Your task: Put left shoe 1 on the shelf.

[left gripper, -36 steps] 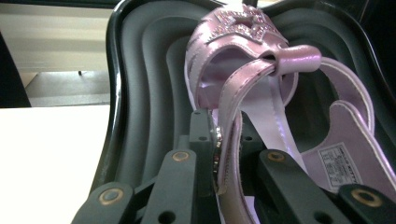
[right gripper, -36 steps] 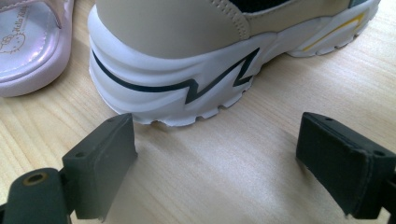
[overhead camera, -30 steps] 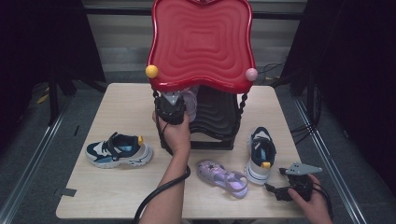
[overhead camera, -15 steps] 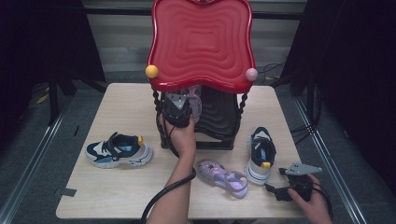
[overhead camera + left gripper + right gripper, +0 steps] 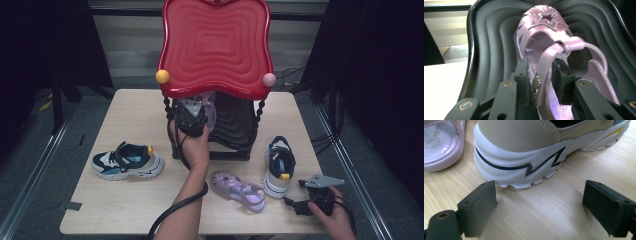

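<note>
Placement is the step I judge to be in hand: my left gripper [image 5: 539, 75] pinches the strap of a pink sandal [image 5: 549, 47], whose toe lies ahead of the fingers [image 5: 522, 72] on the black lower shelf [image 5: 486, 50] of the red rack [image 5: 216, 45]. Next I would part the fingers and draw straight back, taking care the strap does not snag. My right gripper [image 5: 539, 202] rests with fingers spread wide, a sneaker [image 5: 529, 152] heel just beyond them and the second sandal [image 5: 441, 142] beside it.

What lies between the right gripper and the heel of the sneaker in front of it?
Bare wooden table. In the right gripper view, the open right gripper faces the sneaker's white heel, not touching.
</note>
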`<state>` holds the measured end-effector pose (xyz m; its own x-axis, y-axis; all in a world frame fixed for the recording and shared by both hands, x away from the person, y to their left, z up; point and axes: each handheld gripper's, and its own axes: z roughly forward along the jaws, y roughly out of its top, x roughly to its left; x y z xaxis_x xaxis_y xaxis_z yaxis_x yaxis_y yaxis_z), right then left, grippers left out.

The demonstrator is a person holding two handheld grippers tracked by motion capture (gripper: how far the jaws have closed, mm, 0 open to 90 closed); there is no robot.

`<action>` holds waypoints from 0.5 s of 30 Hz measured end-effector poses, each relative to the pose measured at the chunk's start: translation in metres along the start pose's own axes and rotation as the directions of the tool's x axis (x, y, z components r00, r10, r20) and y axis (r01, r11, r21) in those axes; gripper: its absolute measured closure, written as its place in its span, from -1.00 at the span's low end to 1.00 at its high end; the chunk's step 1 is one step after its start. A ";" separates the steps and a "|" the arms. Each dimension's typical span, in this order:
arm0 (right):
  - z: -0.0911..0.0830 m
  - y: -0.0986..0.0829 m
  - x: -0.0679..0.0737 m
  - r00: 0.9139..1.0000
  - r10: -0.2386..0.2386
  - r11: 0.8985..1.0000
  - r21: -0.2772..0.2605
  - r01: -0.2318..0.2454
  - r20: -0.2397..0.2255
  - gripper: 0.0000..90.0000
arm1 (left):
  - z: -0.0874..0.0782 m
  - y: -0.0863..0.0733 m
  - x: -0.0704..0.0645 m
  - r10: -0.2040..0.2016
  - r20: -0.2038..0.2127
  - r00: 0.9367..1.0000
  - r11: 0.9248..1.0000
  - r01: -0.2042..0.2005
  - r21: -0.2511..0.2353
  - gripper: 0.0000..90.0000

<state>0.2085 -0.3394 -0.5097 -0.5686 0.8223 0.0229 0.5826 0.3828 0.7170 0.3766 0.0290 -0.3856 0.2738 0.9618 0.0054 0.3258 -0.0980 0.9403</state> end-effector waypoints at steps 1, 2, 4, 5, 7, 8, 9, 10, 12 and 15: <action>0.000 0.000 0.000 1.000 -0.001 1.000 0.000 0.001 0.000 -0.76 | -0.001 0.001 0.001 0.004 0.001 1.000 1.000 -0.004 0.008 0.48; 0.000 0.000 0.000 1.000 0.000 1.000 0.000 0.000 0.000 -0.76 | -0.001 0.001 0.001 0.010 -0.001 1.000 1.000 -0.010 0.014 0.46; 0.000 0.000 0.000 1.000 0.000 1.000 0.000 0.000 0.000 -0.76 | -0.003 -0.001 0.002 0.022 -0.013 1.000 0.999 -0.022 0.025 0.41; 0.000 0.000 0.000 1.000 0.000 1.000 0.000 0.000 0.000 -0.76 | -0.004 -0.002 0.002 0.023 -0.014 1.000 0.999 -0.022 0.033 0.38; 0.000 0.000 0.000 1.000 0.000 1.000 0.000 0.000 0.000 -0.76 | -0.007 -0.003 0.003 0.033 -0.011 0.999 0.999 -0.033 0.038 0.36; 0.000 0.000 0.000 1.000 0.000 1.000 0.000 0.000 0.000 -0.76 | -0.007 -0.004 0.004 0.041 -0.012 0.999 0.998 -0.040 0.040 0.32; 0.000 0.000 0.000 1.000 -0.001 1.000 0.000 0.001 0.000 -0.76 | -0.008 -0.004 0.004 0.040 -0.009 0.999 0.998 -0.040 0.042 0.30; 0.000 0.000 0.000 1.000 -0.001 1.000 0.000 0.001 0.000 -0.76 | -0.009 -0.004 0.005 0.037 -0.001 0.999 0.998 -0.037 0.055 0.28; 0.000 0.000 0.000 1.000 0.000 1.000 0.000 0.000 0.000 -0.76 | -0.011 -0.005 0.006 0.049 0.011 0.999 0.996 -0.050 0.073 0.25; 0.000 0.000 0.000 1.000 0.000 1.000 0.000 0.000 0.000 -0.76 | -0.014 -0.004 0.008 0.059 0.040 0.997 0.994 -0.063 0.093 0.20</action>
<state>0.2085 -0.3393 -0.5098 -0.5688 0.8221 0.0228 0.5824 0.3831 0.7169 0.3648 0.0411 -0.3844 0.3285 0.9433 0.0477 0.3910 -0.1817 0.9023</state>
